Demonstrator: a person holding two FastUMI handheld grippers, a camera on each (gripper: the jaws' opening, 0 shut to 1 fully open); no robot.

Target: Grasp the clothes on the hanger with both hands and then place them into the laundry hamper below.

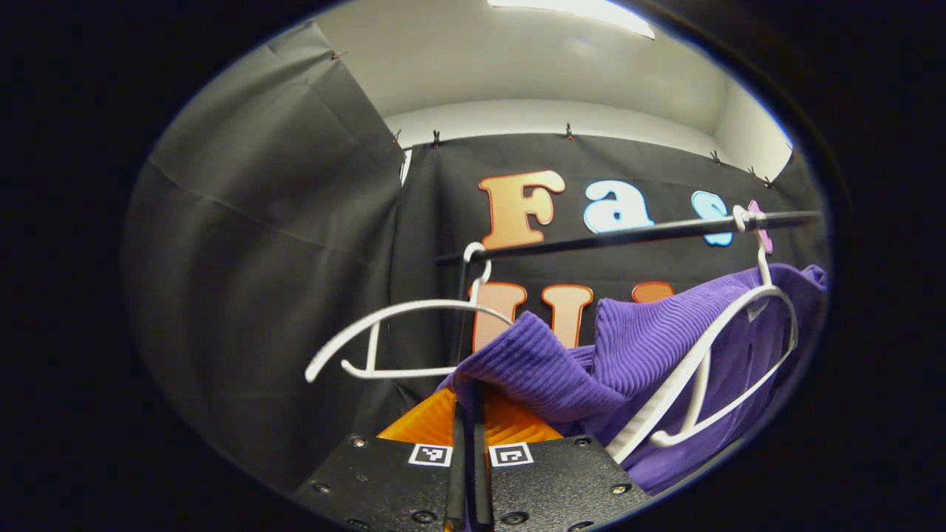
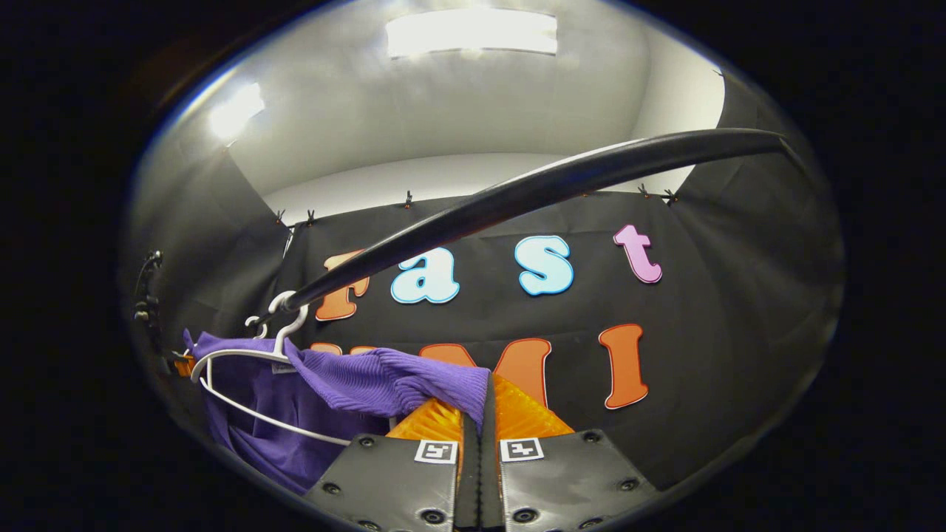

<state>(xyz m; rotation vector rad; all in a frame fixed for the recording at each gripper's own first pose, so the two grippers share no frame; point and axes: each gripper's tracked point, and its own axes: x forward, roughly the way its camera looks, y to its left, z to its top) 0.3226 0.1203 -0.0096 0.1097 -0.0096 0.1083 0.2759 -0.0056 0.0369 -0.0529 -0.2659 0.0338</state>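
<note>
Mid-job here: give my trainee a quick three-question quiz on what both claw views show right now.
1. True or false: the left claw is shut on the purple garment.
2. How many white hangers are on the black rail in the left gripper view: A) one B) two C) three?
3. Fill in: the right claw pinches the garment's ____ fabric.

Key: 1 true; 2 B, the bare hanger and the dressed hanger; 3 purple.

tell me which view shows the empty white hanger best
The left gripper view: the empty white hanger hangs bare on the rail, its whole outline against the cloth. The right gripper view has just a small hook that may be it behind the purple garment's hanger.
</note>
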